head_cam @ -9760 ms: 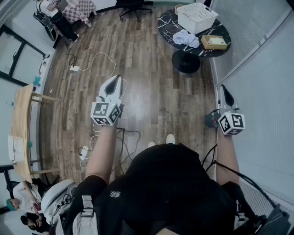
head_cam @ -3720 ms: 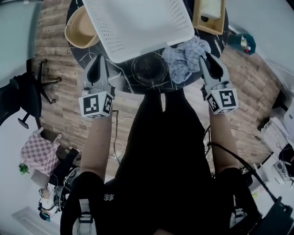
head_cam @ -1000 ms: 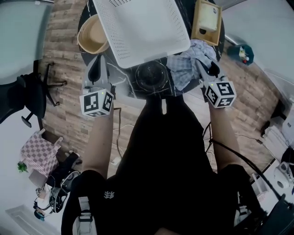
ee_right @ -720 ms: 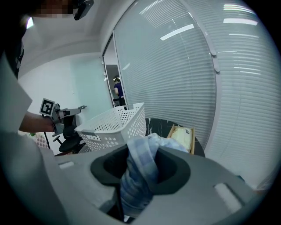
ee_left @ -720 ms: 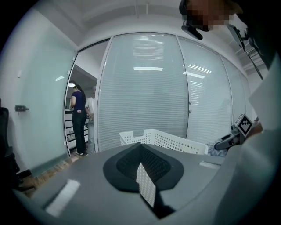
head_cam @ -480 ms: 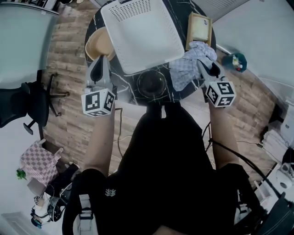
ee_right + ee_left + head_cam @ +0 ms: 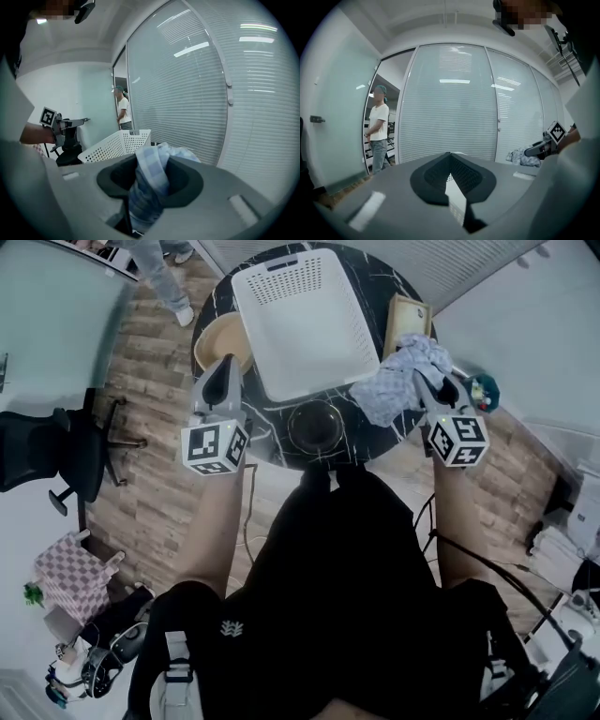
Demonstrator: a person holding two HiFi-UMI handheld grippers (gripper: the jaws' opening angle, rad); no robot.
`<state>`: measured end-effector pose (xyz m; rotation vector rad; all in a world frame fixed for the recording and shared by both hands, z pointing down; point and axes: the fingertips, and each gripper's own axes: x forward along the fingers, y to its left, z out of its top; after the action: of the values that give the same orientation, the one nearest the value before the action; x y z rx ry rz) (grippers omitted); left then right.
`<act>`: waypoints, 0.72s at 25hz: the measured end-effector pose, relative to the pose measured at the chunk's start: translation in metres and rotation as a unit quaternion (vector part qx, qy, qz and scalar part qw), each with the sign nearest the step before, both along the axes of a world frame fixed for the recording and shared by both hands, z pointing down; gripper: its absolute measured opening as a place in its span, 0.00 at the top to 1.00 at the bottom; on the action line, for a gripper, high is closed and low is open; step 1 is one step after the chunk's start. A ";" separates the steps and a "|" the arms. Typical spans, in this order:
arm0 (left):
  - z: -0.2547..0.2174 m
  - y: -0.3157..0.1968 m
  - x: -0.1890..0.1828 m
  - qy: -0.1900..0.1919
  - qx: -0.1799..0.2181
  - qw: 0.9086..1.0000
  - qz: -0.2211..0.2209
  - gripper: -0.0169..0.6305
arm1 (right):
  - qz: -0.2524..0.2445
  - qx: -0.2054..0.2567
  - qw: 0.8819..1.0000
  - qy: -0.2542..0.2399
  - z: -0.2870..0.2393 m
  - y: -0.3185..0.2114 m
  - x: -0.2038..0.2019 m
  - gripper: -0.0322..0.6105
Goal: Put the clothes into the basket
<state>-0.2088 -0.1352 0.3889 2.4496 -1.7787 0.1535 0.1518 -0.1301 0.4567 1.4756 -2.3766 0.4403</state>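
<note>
Though unclear overhead, cloth between jaws.

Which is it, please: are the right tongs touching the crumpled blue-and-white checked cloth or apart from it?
Touching. The right gripper view shows the right tongs closed on the crumpled blue-and-white checked cloth, which is bunched and pinched between the jaws.
</note>
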 end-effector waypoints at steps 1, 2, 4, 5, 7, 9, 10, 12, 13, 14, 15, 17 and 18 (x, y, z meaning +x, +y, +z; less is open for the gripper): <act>-0.004 0.000 0.000 0.001 0.002 1.000 0.001 0.96 | -0.001 0.005 1.000 0.001 -0.006 -0.002 -0.001 0.71; -0.007 0.000 0.001 0.001 0.005 1.000 0.002 0.96 | -0.002 0.009 1.000 0.002 -0.011 -0.004 -0.001 0.71; -0.014 0.001 0.001 0.002 0.008 1.000 0.003 0.96 | -0.005 0.018 1.000 0.003 -0.021 -0.007 -0.002 0.71; -0.017 0.001 0.002 0.003 0.010 1.000 0.003 0.96 | -0.006 0.022 1.000 0.004 -0.026 -0.009 -0.002 0.71; -0.022 0.003 0.003 0.002 0.015 1.000 0.003 0.96 | -0.008 0.030 1.000 0.005 -0.035 -0.012 -0.001 0.71; -0.028 0.003 0.003 0.002 0.020 1.000 0.002 0.96 | -0.009 0.039 0.999 0.006 -0.044 -0.015 -0.001 0.71; -0.030 0.002 0.003 0.002 0.022 1.000 0.000 0.96 | -0.010 0.043 0.999 0.007 -0.049 -0.017 -0.002 0.71; -0.037 0.003 0.002 0.001 0.029 1.000 -0.003 0.96 | -0.014 0.053 0.998 0.010 -0.059 -0.020 -0.003 0.71; -0.040 0.003 0.002 0.001 0.033 0.999 -0.003 0.96 | -0.016 0.059 0.998 0.012 -0.064 -0.021 -0.003 0.71; -0.043 0.003 0.003 0.001 0.035 0.999 -0.003 0.96 | -0.018 0.064 0.998 0.015 -0.070 -0.022 -0.003 0.71; -0.046 0.003 0.005 0.001 0.037 0.999 -0.002 0.96 | -0.020 0.068 0.997 0.016 -0.075 -0.024 -0.003 0.71; -0.051 0.002 0.008 0.000 0.040 0.999 0.000 0.96 | -0.022 0.077 0.997 0.014 -0.085 -0.027 -0.003 0.71; -0.053 0.002 0.009 0.000 0.042 0.999 0.001 0.96 | -0.022 0.081 0.996 0.013 -0.088 -0.028 -0.003 0.71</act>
<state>-0.1998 -0.1331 0.3354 2.5084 -1.8182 0.0818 0.1489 -0.1585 0.3683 1.4820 -2.4703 0.2208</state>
